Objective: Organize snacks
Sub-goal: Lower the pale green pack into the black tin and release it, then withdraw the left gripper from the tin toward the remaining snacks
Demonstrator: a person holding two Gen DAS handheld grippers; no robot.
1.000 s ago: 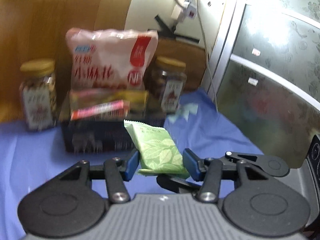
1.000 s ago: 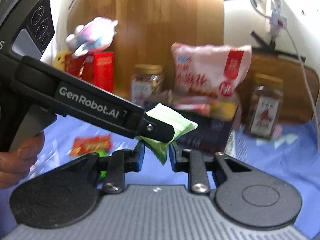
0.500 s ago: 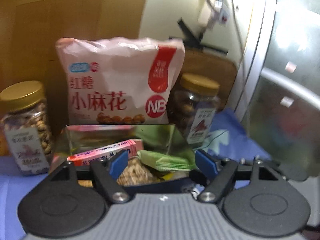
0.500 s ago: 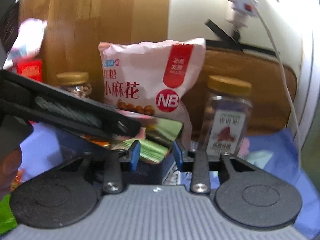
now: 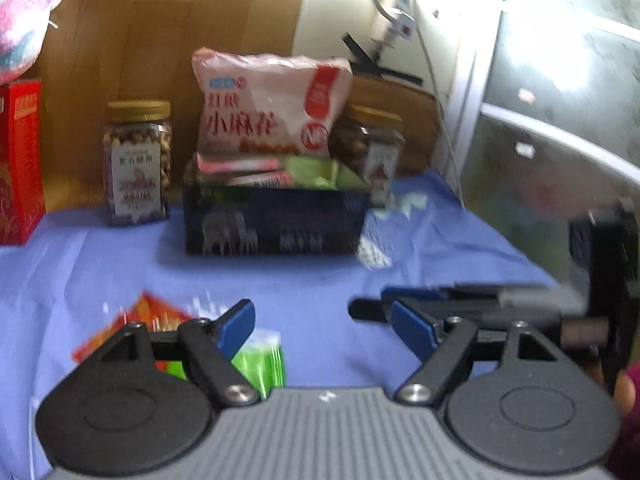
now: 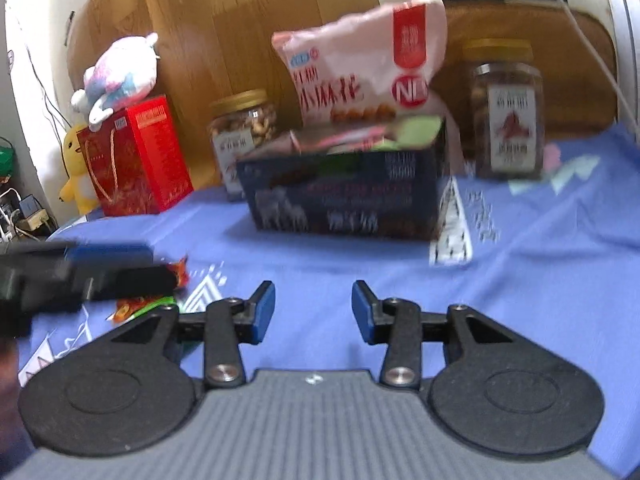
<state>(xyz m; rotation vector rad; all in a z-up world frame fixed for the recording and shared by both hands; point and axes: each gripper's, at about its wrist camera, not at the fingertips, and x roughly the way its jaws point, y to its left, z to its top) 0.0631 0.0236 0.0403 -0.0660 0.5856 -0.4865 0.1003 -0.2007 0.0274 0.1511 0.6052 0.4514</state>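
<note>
A dark blue box [image 5: 276,220] [image 6: 348,196] at the back of the blue cloth holds pink bars and a pale green packet [image 5: 316,170] [image 6: 416,130]. Behind it leans a big pink snack bag [image 5: 268,108] [image 6: 364,68]. My left gripper [image 5: 322,322] is open and empty, back from the box. Just in front of its left finger lie a bright green packet [image 5: 260,364] and a red-orange packet [image 5: 132,324] on the cloth. My right gripper [image 6: 314,310] is empty too, its jaws opening over bare cloth. The other gripper's blurred finger [image 6: 108,268] reaches in at the left.
A nut jar [image 5: 138,162] stands left of the box and a darker jar [image 5: 372,146] right of it. A red gift box [image 6: 136,156] with a plush toy [image 6: 118,76] on top sits far left. A wooden board backs the scene; a glass door [image 5: 560,120] is at the right.
The pale green packet both grippers held was carried over the box and let go into it. Both grippers have opened and drawn back; the box now looks farther away.
</note>
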